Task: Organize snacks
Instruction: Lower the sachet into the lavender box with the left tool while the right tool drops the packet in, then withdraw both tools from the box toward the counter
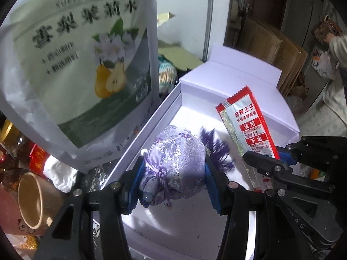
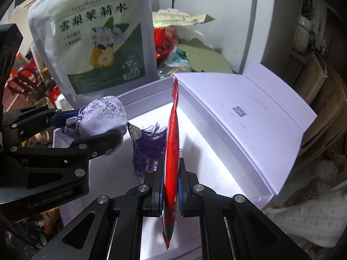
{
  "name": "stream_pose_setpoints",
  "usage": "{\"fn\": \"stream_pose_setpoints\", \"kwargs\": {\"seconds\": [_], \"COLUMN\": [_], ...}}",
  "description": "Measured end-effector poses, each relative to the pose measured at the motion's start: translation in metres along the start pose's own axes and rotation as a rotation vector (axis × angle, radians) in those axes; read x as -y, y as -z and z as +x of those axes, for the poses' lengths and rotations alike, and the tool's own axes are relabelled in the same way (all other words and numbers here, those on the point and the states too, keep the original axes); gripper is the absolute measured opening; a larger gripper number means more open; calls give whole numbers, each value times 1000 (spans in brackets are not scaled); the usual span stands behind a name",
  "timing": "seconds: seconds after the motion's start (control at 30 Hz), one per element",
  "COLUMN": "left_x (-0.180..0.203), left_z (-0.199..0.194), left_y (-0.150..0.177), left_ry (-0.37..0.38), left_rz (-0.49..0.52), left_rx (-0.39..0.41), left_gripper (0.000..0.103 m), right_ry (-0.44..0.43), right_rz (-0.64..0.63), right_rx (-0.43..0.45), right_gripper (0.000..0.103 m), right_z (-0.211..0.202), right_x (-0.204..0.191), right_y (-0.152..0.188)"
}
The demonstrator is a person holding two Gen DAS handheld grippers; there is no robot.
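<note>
My left gripper [image 1: 173,173] is shut on a lilac brocade pouch [image 1: 175,162] with a purple tassel [image 1: 216,149], held just above the floor of an open white box [image 1: 151,119]. In the right wrist view the same pouch [image 2: 104,112] sits in the left gripper [image 2: 86,127] at the left, its tassel [image 2: 147,149] hanging down. My right gripper [image 2: 171,186] is shut on a red snack packet [image 2: 172,147], held upright and edge-on over the box [image 2: 216,173]. The left wrist view shows that packet [image 1: 245,123] and the right gripper [image 1: 275,158] at the right.
A big white pouch with pears printed on it [image 1: 71,65] stands left of the box. The box lid [image 2: 249,112] lies open to the right. A tan mug [image 1: 30,201], red tins and clutter crowd the left side. Cardboard [image 1: 282,54] leans at the back right.
</note>
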State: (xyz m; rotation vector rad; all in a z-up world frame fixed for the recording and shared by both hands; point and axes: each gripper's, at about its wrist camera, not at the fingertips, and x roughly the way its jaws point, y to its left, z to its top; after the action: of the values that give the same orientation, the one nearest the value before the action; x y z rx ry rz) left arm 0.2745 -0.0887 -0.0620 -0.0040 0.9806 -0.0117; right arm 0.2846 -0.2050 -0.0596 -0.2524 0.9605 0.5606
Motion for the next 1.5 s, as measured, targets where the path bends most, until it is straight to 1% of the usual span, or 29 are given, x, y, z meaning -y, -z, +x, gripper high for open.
{"fn": "stream_pose_setpoints", "kwargs": {"seconds": [0.33,0.37,0.53,0.67,0.7,0.73,0.77,0.8,1.0,1.13,1.3,1.4,1.5], "left_x": [-2,-1,8,7,7,7,7,7,9,8,4,0,-2], "left_z": [25,25,15,4,1,-3,-6,-11,-38,-68,-110,-133,-162], "left_y": [4,4,3,-2,-3,-5,-5,-6,-8,-8,-6,-2,5], "left_ry": [-21,-23,-110,-127,-130,-132,-134,-138,-124,-114,-97,-86,-80], "left_rz": [-20,-16,46,43,41,39,36,34,24,14,3,-6,-4], "left_rx": [-92,-86,-33,-20,-15,-8,0,12,55,109,181,216,266], "left_gripper": [52,52,54,61,64,70,77,78,79,79,79,79,79], "right_ry": [5,6,9,26,29,30,31,35,65,75,97,102,108], "right_rz": [-18,-17,-7,-6,-1,5,14,22,43,51,46,39,31], "right_rx": [-44,-46,-49,-43,-38,-36,-31,-21,16,42,102,141,185], "right_gripper": [10,10,11,11,13,20,23,26,26,26,27,33,33], "right_z": [18,19,17,10,6,4,0,-5,-33,-54,-90,-112,-136], "right_x": [2,3,4,4,5,6,7,9,13,12,2,-6,-17], "right_y": [1,2,5,6,5,4,3,3,0,-2,-3,-4,-3]}}
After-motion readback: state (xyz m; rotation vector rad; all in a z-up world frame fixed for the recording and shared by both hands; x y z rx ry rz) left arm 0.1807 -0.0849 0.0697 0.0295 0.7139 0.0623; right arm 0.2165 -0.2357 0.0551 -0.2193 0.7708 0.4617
